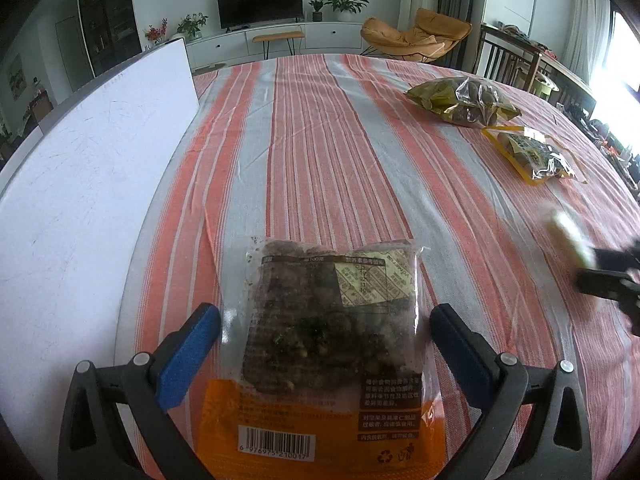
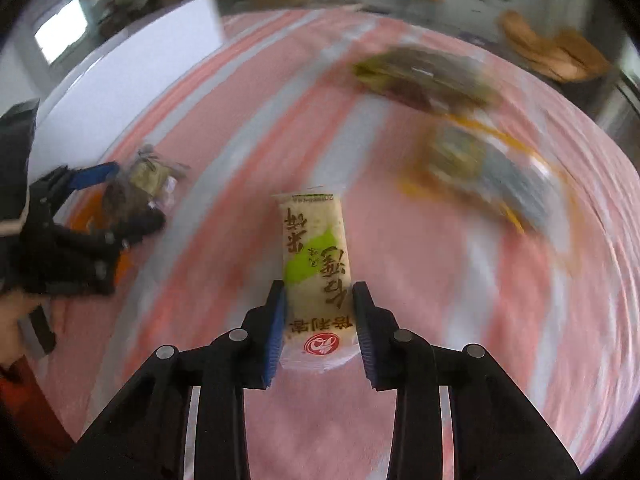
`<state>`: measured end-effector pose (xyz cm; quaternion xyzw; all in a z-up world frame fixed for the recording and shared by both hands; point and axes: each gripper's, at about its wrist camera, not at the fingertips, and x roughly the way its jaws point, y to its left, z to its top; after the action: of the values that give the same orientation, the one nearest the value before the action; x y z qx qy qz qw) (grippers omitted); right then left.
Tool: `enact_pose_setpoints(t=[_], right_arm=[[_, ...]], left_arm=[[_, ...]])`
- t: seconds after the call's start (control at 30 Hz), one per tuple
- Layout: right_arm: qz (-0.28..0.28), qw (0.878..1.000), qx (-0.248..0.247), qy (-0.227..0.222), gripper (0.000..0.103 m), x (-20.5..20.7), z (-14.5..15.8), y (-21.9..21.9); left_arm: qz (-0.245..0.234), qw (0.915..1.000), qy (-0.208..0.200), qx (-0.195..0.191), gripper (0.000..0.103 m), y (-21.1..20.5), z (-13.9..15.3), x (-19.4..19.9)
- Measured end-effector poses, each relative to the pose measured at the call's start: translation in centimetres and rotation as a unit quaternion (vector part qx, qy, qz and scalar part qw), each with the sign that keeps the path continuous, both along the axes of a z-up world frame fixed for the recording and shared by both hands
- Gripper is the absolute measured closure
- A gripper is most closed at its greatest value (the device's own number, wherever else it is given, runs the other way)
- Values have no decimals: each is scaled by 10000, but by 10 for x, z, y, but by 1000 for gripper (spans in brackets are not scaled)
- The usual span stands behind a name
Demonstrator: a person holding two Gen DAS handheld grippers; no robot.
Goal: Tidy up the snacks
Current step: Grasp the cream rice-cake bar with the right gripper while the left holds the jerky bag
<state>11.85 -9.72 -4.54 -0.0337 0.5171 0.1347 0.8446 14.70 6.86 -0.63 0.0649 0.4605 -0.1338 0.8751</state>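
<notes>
An orange-and-clear nut snack bag [image 1: 324,340] lies on the striped tablecloth [image 1: 320,140] between the blue pads of my left gripper [image 1: 325,324], whose jaws stand wide and do not touch it. My right gripper [image 2: 319,304] is shut on a cream and green rice cracker packet [image 2: 316,256], held above the cloth. The right gripper with the packet shows blurred at the right edge of the left wrist view [image 1: 592,264]. The left gripper and its bag show in the right wrist view [image 2: 100,208].
A white board [image 1: 80,184] runs along the table's left side. Two more snack bags lie at the far right: a dark green one [image 1: 464,100] and a yellow-edged one [image 1: 532,154]. The right wrist view is motion-blurred. Chairs stand beyond the table.
</notes>
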Motion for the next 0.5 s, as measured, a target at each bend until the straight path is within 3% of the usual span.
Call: enact_pose_setpoints(t=[0.17,0.33,0.4,0.5], right_arm=[[-1353,9895,87,-499,68,-59,1,-53],[-1448,9871,46,-680,63,-67,0,-63],[-1374,9877,60,-738,45,-64,0,-57],[-1224,9881,9,-934,28,-59,-5,-60]], left_arm=[[0,10000,0,-1,0,0,0,0],[0,10000,-1,3,0,-1,-10,2],[0,10000,0,0,0,-1,-12,3],[0,10000,1,0,0,-1,-12,3]])
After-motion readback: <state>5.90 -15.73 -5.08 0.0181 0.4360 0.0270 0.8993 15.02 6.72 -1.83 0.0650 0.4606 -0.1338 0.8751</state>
